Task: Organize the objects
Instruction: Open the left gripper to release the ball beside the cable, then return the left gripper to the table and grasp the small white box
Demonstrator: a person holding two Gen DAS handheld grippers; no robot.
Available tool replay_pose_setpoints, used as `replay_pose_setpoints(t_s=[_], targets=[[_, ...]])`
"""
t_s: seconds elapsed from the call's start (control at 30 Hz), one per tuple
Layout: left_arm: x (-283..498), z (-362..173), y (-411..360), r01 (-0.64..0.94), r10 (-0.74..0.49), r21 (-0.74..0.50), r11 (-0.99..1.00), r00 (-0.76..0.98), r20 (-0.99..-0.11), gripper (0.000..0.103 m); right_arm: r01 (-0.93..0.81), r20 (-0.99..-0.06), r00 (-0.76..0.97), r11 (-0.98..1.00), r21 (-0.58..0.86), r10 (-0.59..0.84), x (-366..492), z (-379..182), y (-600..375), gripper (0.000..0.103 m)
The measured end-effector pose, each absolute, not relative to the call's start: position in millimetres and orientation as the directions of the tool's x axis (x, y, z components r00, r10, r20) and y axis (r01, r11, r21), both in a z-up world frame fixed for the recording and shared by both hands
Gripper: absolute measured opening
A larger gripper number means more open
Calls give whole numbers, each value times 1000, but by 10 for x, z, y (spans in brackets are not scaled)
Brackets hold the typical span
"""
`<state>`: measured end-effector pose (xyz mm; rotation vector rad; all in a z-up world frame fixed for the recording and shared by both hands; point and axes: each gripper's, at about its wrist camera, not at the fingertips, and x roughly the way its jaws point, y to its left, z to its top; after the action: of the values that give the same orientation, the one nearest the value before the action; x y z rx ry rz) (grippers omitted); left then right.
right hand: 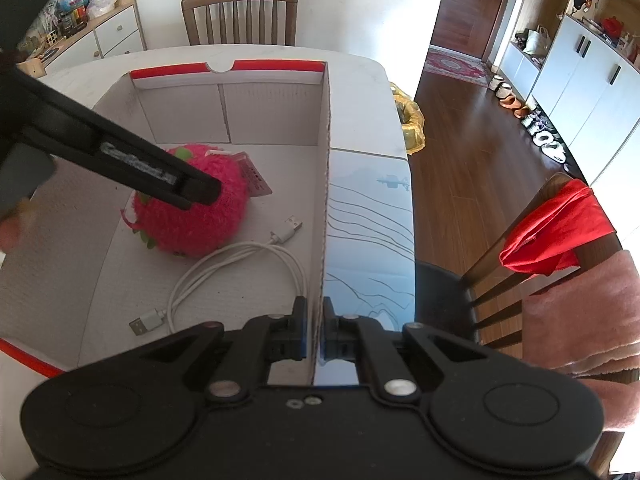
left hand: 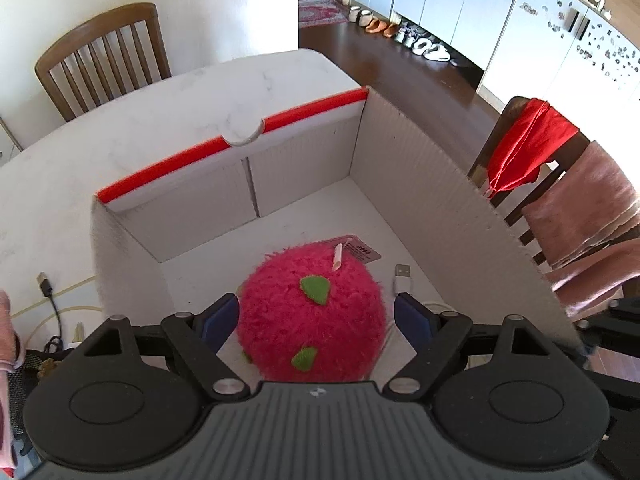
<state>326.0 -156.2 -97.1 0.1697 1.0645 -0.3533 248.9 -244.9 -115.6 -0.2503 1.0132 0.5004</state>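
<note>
Pink plush [left hand: 312, 316] found low-centre, on box [left hand: 420, 168] floor beside cable [right hand: 240, 264]. Left gripper [left hand: 316, 316] spread apart around it, pads clear. Right gripper [right hand: 315, 330] clamped on box wall. Advised: withdraw straight up, avoid snagging fur.

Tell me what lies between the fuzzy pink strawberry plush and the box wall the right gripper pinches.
The coiled white USB cable lies on the box floor between the plush and the wall; the right wrist view shows it.

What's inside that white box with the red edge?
Inside the box lie a fuzzy pink strawberry toy, a coiled white USB cable and a pink card partly hidden behind the toy.
</note>
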Motion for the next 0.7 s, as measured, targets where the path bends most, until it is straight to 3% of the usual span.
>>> replay_pose_setpoints(t_s=[0.43, 0.7], targets=[[2862, -384, -1198, 361, -283, -100, 927, 501, -818, 85, -509, -863, 435, 861, 1, 258, 2475, -1143, -2410, 6], [2596, -202, -705, 314, -259, -93, 945, 541, -800, 85, -508, -864, 435, 862, -5, 251, 2470, -1133, -2397, 7]])
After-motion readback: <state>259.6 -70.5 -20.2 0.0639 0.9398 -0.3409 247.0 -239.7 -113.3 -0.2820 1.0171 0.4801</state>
